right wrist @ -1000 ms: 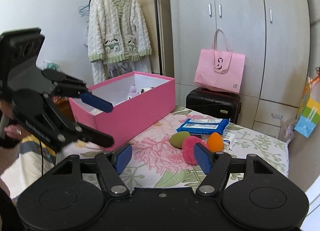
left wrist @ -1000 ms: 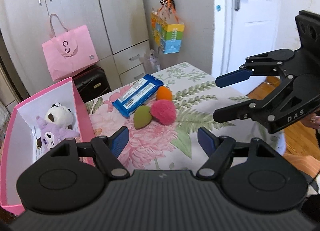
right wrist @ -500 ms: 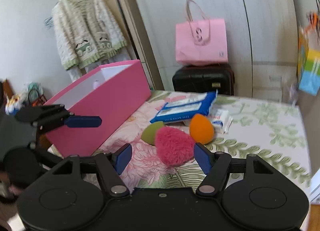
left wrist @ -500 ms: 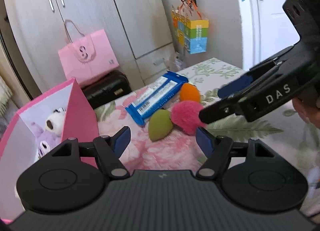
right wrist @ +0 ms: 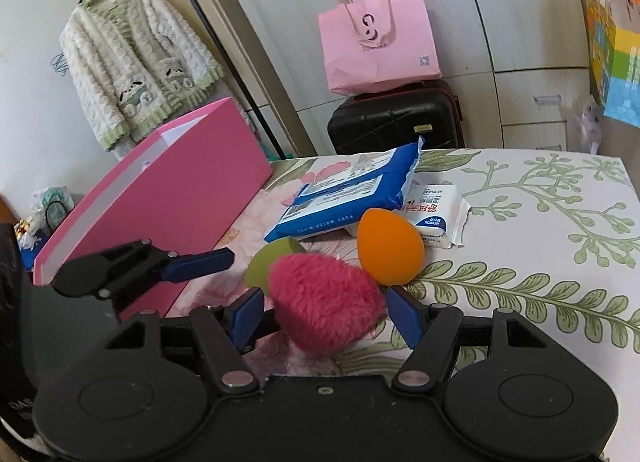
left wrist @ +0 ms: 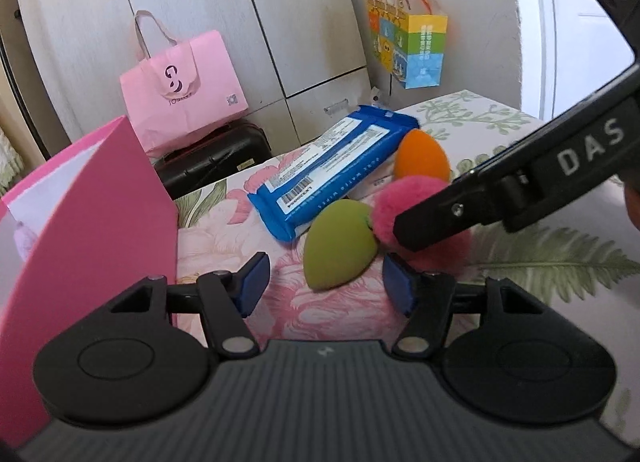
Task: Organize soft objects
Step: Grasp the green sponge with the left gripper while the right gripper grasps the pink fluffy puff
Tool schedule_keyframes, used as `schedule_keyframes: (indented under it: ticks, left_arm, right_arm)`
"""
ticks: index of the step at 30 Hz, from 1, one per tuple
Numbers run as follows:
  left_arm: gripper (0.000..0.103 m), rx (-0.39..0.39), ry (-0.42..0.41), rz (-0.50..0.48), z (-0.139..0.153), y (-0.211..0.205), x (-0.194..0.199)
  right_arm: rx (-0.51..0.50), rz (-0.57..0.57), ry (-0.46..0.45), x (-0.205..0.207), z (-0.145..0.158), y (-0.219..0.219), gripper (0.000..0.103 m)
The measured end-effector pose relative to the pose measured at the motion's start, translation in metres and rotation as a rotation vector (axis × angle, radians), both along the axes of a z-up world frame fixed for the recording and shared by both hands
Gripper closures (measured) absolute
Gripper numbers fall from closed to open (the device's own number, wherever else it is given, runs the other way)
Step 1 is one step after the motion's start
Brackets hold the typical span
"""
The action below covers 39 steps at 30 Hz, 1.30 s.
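Closing in on the cluster, we have the left gripper (left wrist: 325, 284), jaws just narrowing but still spread and holding nothing, framing the green egg-shaped sponge (left wrist: 340, 244). Our right gripper (right wrist: 325, 316) straddles the fluffy pink puff (right wrist: 325, 300), pads not yet pressing. Both toys touch each other on the floral worktop (right wrist: 520, 262), right of the pink cardboard box (right wrist: 160, 201). Grippers this near could collide or knock the orange egg-shaped sponge (right wrist: 390, 248).

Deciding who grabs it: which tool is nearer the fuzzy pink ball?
Right. The right tool straddles the pink ball; the left tool sits before the green sponge beside it.
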<state>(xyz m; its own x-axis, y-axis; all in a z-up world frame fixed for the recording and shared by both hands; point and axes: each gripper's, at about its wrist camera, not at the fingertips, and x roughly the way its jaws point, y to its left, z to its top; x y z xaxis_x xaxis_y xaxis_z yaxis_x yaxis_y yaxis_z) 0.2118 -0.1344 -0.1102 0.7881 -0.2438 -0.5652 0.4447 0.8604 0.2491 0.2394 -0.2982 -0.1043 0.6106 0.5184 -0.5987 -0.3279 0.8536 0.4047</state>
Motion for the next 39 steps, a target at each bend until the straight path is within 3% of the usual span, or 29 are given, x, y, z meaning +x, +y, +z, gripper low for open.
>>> schedule_keyframes:
  ticks: [5, 8, 12, 14, 20, 31, 39]
  left_arm:
    - [0.044, -0.028, -0.018, -0.033, -0.004, -0.002, 0.008]
    - [0.062, -0.057, 0.005, -0.055, -0.003, -0.001, 0.01]
    - [0.066, -0.034, -0.011, -0.06, -0.004, -0.006, 0.005]
    - [0.066, -0.025, -0.017, -0.057, -0.003, -0.007, 0.003]
    - [0.066, -0.061, -0.007, -0.018, 0.002, 0.002, -0.005]
    - [0.066, -0.208, 0.039, 0.043, 0.01, 0.021, -0.017]
    - [0.066, -0.249, 0.056, 0.016, 0.017, 0.025, -0.037]
  right_arm:
    - [0.014, -0.01, 0.018, 0.006, -0.004, 0.002, 0.03]
    - [0.069, -0.021, 0.043, 0.01, -0.007, -0.003, 0.03]
    - [0.086, -0.022, 0.03, 0.007, -0.011, -0.004, 0.03]
    - [0.081, -0.03, 0.027, 0.004, -0.011, -0.003, 0.041]
    - [0.099, -0.011, 0.011, -0.005, -0.013, -0.008, 0.048]
    - [0.045, -0.03, -0.065, -0.032, -0.007, -0.017, 0.05]
    - [-0.04, -0.059, -0.134, -0.062, 0.002, -0.007, 0.05]
